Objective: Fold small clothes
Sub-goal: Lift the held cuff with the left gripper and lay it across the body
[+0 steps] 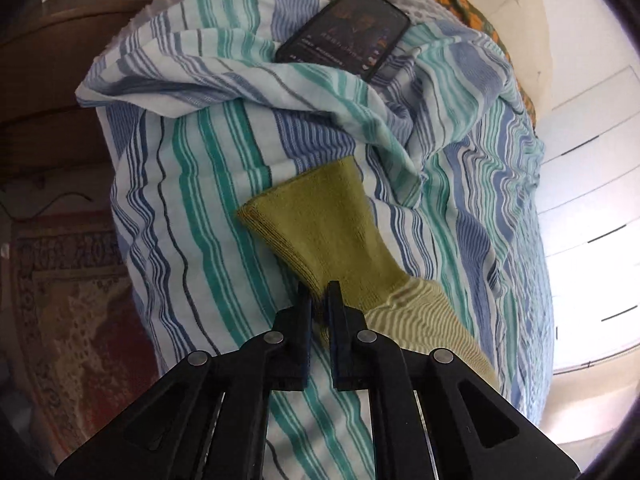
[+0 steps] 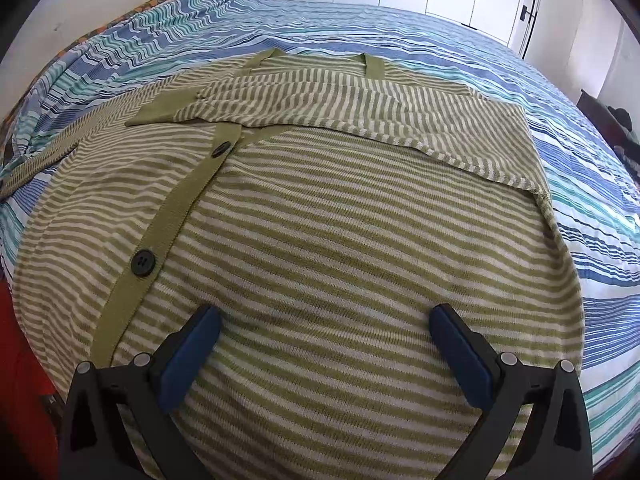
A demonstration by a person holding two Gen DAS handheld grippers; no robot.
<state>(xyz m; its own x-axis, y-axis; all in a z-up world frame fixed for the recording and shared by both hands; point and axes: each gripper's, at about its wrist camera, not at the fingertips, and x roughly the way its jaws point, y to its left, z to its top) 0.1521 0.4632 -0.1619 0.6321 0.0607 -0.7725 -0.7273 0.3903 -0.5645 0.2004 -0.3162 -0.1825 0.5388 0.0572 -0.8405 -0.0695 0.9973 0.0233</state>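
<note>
Left wrist view: your left gripper (image 1: 320, 296) has its jaws pinched almost together on the plain green cuff (image 1: 316, 220) of the cardigan sleeve.
Cuff: it fans out beyond the jaws and lies flat on the striped bedsheet (image 1: 200, 200); the sleeve's green-and-cream striped part trails back beside the right finger.
Phone (image 1: 344, 32): past the cuff, dark, resting on the sheet just behind a rumpled ridge of the same fabric.
Floor: a red patterned rug (image 1: 68, 312) shows off the bed's edge, on the far side of the sheet from the cuff.
Right wrist view: your right gripper (image 2: 324, 320) holds its jaws wide apart with nothing clamped; the blue pads (image 2: 192, 356) hang over the cardigan (image 2: 340, 220), and you cannot tell whether they touch it.
Cardigan: spread on the bed, button band running diagonally with two dark buttons (image 2: 143, 263) showing, the far part folded over onto the body.
Other sleeve: stretched away from the cardigan's body toward the bed's edge.
</note>
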